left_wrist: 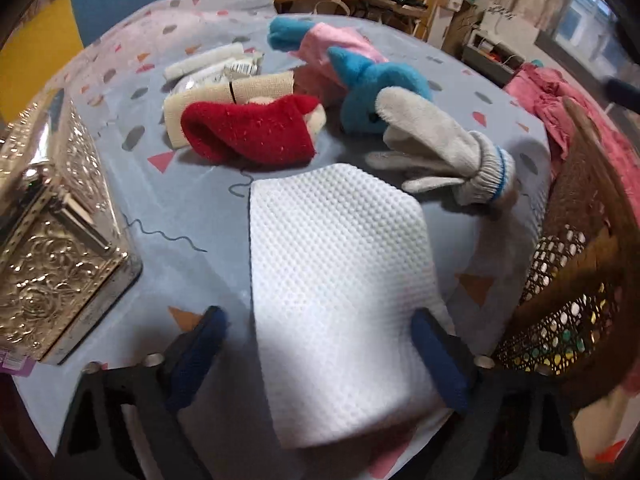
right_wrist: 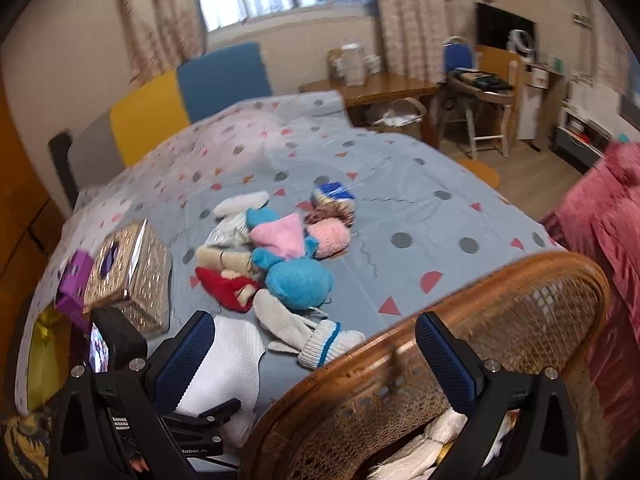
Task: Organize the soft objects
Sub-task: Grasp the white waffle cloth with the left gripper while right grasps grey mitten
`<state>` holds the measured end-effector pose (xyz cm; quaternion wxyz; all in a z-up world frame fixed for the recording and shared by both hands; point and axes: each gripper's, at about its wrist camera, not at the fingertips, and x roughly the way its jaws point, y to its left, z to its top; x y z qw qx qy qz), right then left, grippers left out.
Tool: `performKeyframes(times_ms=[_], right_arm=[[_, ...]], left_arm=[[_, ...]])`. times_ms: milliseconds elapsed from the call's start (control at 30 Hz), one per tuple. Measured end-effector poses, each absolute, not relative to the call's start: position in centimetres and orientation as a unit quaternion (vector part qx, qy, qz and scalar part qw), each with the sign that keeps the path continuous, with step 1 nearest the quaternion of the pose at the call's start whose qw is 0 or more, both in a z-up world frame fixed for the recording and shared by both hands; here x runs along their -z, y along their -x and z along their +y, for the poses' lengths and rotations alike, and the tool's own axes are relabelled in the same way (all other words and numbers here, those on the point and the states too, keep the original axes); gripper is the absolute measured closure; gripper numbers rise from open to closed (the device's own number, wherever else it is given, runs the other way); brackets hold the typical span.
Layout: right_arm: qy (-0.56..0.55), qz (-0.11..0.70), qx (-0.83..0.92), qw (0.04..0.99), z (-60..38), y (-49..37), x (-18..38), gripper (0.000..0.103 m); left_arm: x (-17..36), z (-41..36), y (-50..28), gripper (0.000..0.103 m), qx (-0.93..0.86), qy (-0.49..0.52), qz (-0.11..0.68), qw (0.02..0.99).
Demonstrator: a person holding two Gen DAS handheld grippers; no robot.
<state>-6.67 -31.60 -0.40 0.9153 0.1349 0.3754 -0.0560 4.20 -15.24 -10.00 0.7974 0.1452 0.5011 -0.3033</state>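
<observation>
Your right gripper [right_wrist: 316, 354] stands open: white cloth [right_wrist: 232, 364] at its left jaw, wicker basket [right_wrist: 520, 300] rim between the jaws.

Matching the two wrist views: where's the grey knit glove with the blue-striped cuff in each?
Left wrist view: grey knit glove with the blue-striped cuff lies right of centre, beyond the white waffle-textured cloth.
Right wrist view: glove lies low centre, beside the wicker basket rim.
Shared landmark: blue plush toy, touching the glove's fingers.
</observation>
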Motion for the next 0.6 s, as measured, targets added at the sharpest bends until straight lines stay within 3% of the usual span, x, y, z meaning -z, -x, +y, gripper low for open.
performKeyframes(times_ms=[33,100,133,200,300,467,533,600], right_arm=[[-0.126,0.386,0.046,0.913,-31.5,6.1,0.5,0.001],[-0.100,0.420,0.014,0.902,-31.2,4.3,0.9,0.001],[-0.080,0.447,-0.002,0.891,-30.9,3.2,1.3,0.003],[-0.043,0.486,-0.030,0.872,-30.0,1.6,2.4,0.010],[-0.013,0.539,-0.067,0.840,-29.1,-0.4,4.1,0.014],[0.051,0.632,-0.086,0.768,-27.8,-3.8,8.0,0.023],[0.078,0.666,-0.088,0.737,-27.5,-5.0,9.7,0.024],[0.093,0.683,-0.080,0.720,-27.4,-5.8,11.0,0.031]], left_arm=[[10.0,-14.9,-4.2,0.027,0.304,-0.142,0.499,0.799],[9.7,-14.0,-4.1,0.050,0.310,-0.135,0.498,0.799],[9.6,-13.6,-4.1,0.056,0.313,-0.132,0.497,0.798],[9.7,-12.8,-4.2,0.074,0.318,-0.123,0.497,0.798],[9.7,-11.4,-4.8,0.082,0.320,-0.103,0.499,0.799],[9.6,-9.9,-4.8,0.082,0.320,-0.081,0.503,0.799],[9.7,-9.7,-5.0,0.073,0.328,-0.070,0.510,0.793],[9.6,-9.7,-5.0,0.045,0.336,-0.052,0.518,0.785]])
